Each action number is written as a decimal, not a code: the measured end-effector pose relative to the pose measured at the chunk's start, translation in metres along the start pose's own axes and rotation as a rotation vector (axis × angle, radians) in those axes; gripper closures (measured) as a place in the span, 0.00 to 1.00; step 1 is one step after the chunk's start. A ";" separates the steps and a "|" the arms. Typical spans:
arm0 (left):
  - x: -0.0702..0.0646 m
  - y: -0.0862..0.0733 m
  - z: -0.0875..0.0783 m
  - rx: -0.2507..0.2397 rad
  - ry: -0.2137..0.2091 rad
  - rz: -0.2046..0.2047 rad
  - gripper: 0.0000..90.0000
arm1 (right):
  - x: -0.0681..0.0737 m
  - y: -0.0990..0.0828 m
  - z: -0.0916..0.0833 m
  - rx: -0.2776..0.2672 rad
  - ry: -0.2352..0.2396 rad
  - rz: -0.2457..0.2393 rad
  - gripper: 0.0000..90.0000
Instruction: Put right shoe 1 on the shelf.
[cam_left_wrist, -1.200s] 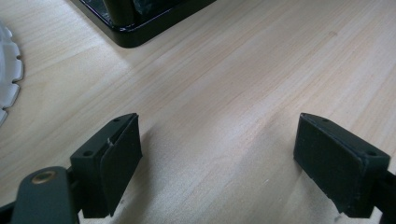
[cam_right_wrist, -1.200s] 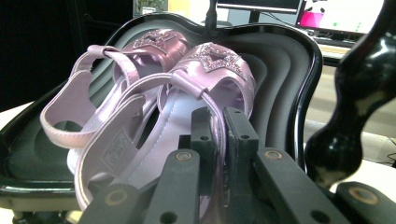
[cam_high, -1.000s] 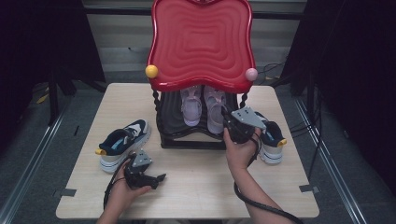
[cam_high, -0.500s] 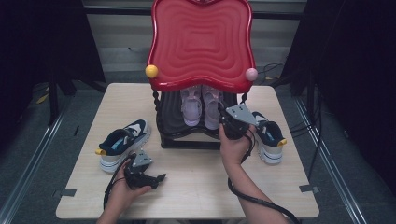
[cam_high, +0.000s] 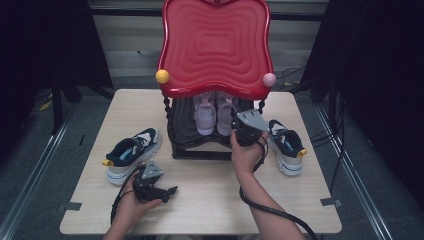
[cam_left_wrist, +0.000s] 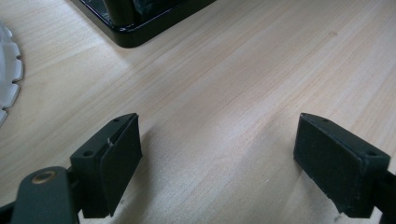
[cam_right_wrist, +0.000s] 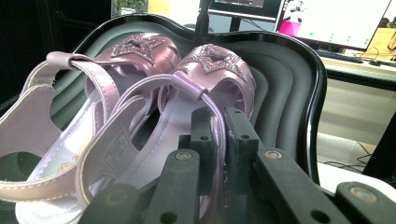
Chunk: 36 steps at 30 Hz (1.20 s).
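- The right gripper (cam_right_wrist: 212, 135) clamps the heel strap of one lilac sandal (cam_right_wrist: 187, 121), a thin hold for shifting it on the rack (cam_high: 200, 145).
- The left gripper (cam_left_wrist: 217, 158), jaws apart and empty, rests low over the table (cam_left_wrist: 243, 70) (out of the way).

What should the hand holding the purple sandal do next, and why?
Probably ease the sandal gently back out of the black shelf. The right gripper is already shut on its heel strap, and the shoe still sits beside its twin under the red top.
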<state>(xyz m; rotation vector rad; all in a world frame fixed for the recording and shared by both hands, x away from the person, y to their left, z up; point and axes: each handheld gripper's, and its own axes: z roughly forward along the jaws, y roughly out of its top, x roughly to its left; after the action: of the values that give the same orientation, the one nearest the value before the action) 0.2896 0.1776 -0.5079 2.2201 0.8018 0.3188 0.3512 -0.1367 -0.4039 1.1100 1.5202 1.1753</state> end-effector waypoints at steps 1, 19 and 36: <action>0.000 0.000 0.000 0.000 0.000 0.000 0.16 | 0.000 0.000 0.000 -0.003 -0.003 -0.001 0.92; 0.000 0.000 0.000 0.000 0.000 0.000 0.16 | 0.005 -0.004 0.006 -0.008 -0.020 -0.020 0.92; 0.000 0.000 0.000 0.000 0.000 0.000 0.16 | 0.006 -0.013 0.006 0.024 -0.023 -0.062 0.86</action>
<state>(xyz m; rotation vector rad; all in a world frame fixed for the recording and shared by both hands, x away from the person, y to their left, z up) 0.2896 0.1775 -0.5079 2.2199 0.8020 0.3191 0.3538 -0.1316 -0.4186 1.0810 1.5435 1.1017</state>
